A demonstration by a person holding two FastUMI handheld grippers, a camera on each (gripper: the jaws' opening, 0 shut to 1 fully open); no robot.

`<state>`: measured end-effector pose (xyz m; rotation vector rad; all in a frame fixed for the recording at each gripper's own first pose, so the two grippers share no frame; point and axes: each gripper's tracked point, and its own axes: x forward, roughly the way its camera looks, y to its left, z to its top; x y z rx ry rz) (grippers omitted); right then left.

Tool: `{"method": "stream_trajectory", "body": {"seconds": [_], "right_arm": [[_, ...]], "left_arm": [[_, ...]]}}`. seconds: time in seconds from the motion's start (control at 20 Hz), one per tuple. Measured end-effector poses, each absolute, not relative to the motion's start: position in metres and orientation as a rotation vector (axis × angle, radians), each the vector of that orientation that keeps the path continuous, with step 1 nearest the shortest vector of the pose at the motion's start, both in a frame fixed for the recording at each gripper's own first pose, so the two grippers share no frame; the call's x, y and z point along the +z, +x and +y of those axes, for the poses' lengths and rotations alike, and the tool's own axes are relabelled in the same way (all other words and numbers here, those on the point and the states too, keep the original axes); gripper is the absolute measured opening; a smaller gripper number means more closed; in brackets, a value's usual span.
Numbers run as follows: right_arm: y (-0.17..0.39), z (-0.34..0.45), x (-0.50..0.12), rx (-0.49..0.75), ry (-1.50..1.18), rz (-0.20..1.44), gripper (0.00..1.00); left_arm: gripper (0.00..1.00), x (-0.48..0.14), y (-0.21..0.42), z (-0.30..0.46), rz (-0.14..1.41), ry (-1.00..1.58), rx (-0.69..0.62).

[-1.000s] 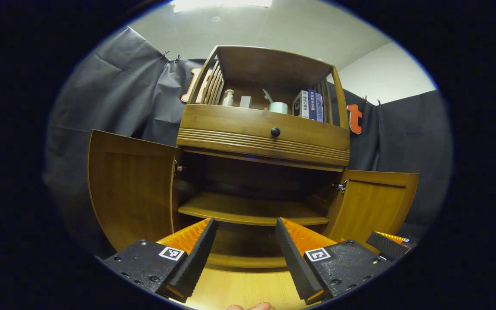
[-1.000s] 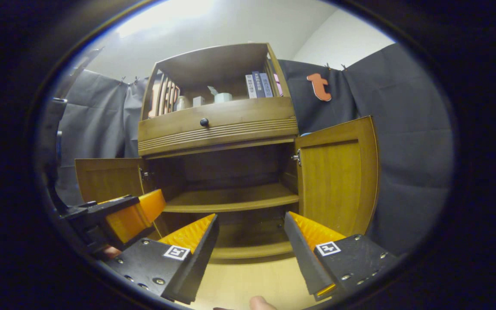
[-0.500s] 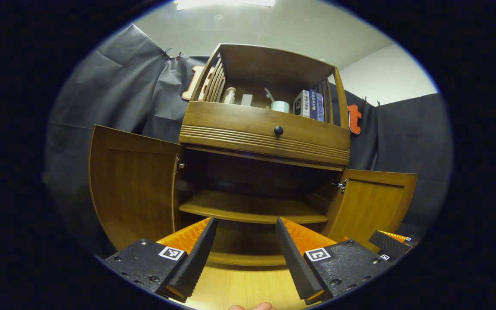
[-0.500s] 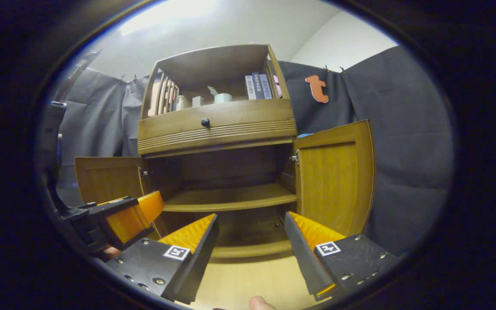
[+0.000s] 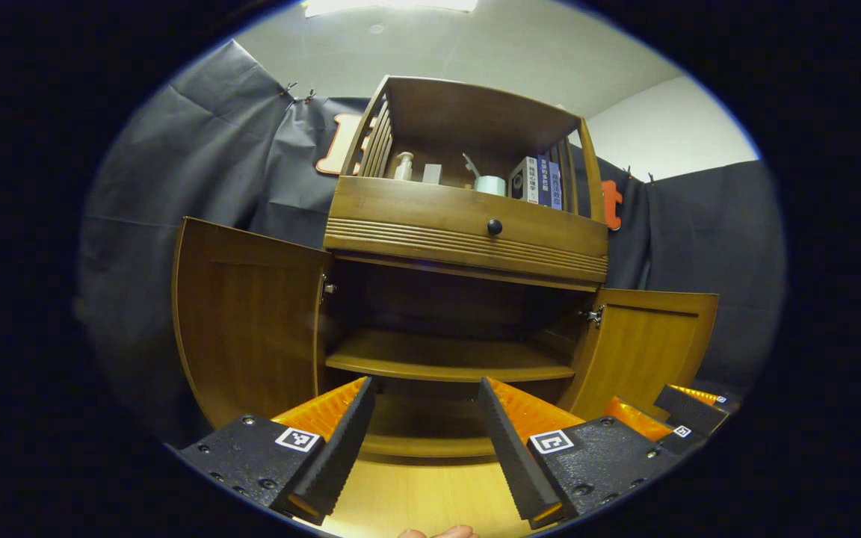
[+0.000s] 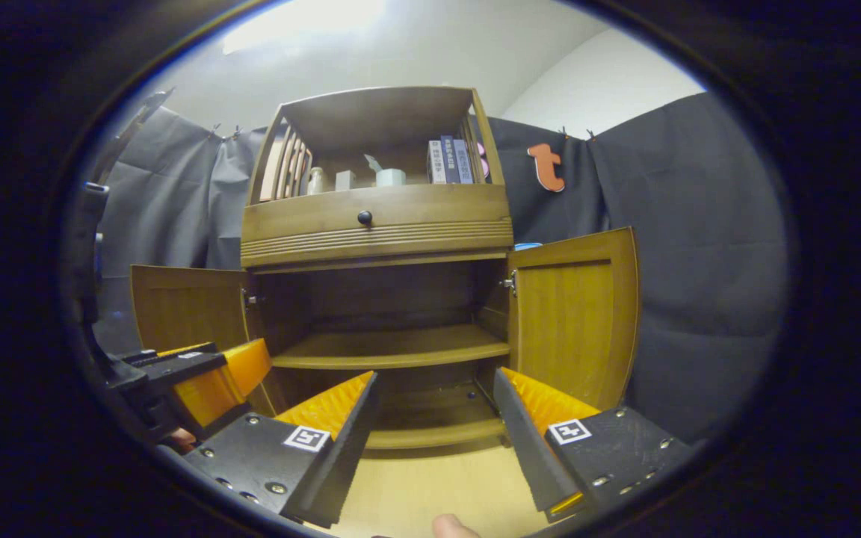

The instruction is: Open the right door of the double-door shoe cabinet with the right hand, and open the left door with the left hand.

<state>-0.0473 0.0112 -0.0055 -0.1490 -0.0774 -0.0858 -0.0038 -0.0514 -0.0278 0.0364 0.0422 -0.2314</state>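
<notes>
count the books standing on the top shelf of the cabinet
3, it seems: a white-spined book, a dark one beside it and a blue one at the right end, upright together against the cabinet's right side. More may be hidden behind the side slats.

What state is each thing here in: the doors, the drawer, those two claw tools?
Left door: swung wide open.
Right door: swung wide open.
Drawer: closed.
Left gripper: open, holding nothing.
Right gripper: open, holding nothing.
Books: standing upright on the top shelf.
</notes>
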Motion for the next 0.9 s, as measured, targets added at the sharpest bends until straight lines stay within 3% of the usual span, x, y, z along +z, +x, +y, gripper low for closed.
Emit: {"method": "stream_trajectory", "body": {"seconds": [0.5, 0.55, 0.65, 0.85, 0.9], "right_arm": [[-0.061, -0.005, 0.027, -0.174, -0.068, -0.153, 0.91], [-0.064, -0.01, 0.031, -0.18, -0.067, -0.168, 0.91], [-0.068, -0.025, 0.036, -0.2, -0.07, -0.18, 0.91], [-0.072, -0.067, 0.043, -0.225, -0.072, -0.181, 0.91], [-0.073, -0.078, 0.046, -0.221, -0.071, -0.183, 0.98]], "left_arm": [[0.87, -0.026, -0.008, -0.1, 0.02, 0.087, -0.472], [0.82, -0.027, -0.009, -0.11, 0.021, 0.084, -0.496], [0.87, -0.029, -0.012, -0.131, 0.03, 0.081, -0.535], [0.87, -0.028, -0.023, -0.176, 0.016, 0.099, -0.58], [0.87, -0.029, -0.026, -0.188, 0.007, 0.109, -0.582]]}}
